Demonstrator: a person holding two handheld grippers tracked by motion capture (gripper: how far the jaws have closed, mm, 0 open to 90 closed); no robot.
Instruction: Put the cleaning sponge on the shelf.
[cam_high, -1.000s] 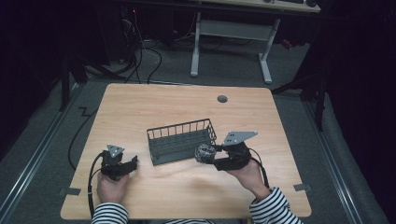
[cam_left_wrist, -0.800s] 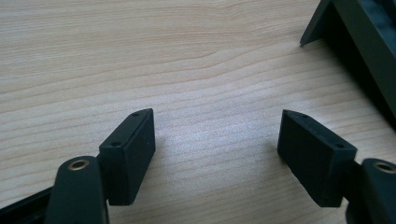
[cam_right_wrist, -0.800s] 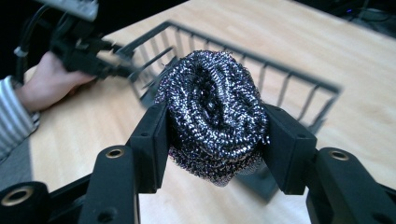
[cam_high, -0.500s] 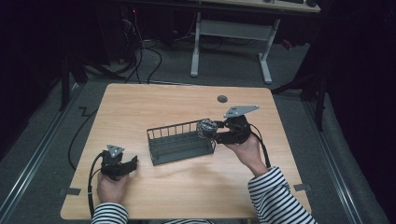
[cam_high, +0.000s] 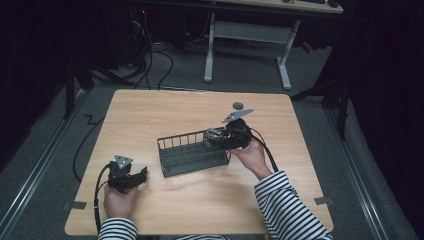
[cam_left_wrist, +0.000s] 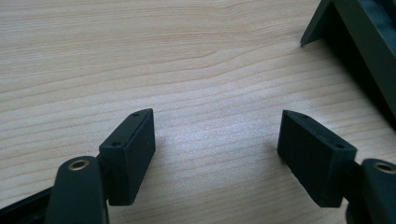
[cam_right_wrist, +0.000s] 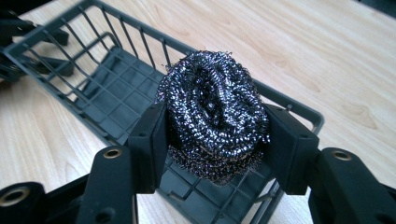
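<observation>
Right gripper (cam_right_wrist: 212, 140) holds a steel wool scourer (cam_right_wrist: 214, 114) between its jaws, pads pressing on both sides; the jaws have just been easing open slightly, with the scourer between them. In the high view the right gripper (cam_high: 214, 138) and scourer (cam_high: 215, 136) sit over the right end of the dark wire basket (cam_high: 186, 159), which stands near the middle of the desk (cam_high: 165, 107). In the right gripper view the scourer hangs above the basket (cam_right_wrist: 98, 88) floor, just inside its near wall.

Left gripper (cam_high: 142, 174) rests near the desk's front left corner, well apart from the basket. Its jaws stand apart with only bare desk (cam_left_wrist: 140, 56) between them; a basket corner (cam_left_wrist: 355, 37) shows at upper right.
</observation>
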